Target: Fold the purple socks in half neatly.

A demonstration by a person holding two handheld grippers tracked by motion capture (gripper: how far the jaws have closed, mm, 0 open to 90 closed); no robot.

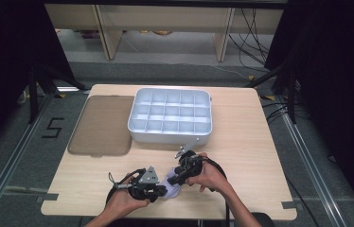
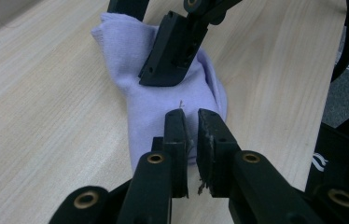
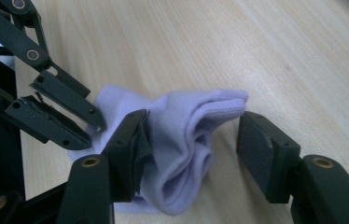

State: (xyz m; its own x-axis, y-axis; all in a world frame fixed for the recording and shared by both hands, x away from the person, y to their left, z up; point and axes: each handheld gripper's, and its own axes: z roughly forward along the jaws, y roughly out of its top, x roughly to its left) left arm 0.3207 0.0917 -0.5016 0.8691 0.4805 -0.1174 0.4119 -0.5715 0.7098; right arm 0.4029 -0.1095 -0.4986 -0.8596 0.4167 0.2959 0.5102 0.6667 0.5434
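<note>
Lilac sock (image 3: 182, 140) lies bunched on the wooden table (image 1: 241, 156), near its front edge, between both hands. Left gripper (image 2: 190, 122) is pinched narrow on a fold at one end of the sock. Right gripper (image 3: 191, 140) straddles the rolled cuff end, jaws apart; one pad touches the fabric, the other stands clear. Risk: the right jaws may catch only the top layer as they close, and the roll would spring open. A pull from either hand could slip the thin left pinch. Compartment tray (image 1: 170, 116) and its lid (image 1: 101, 125) sit well apart.
</note>
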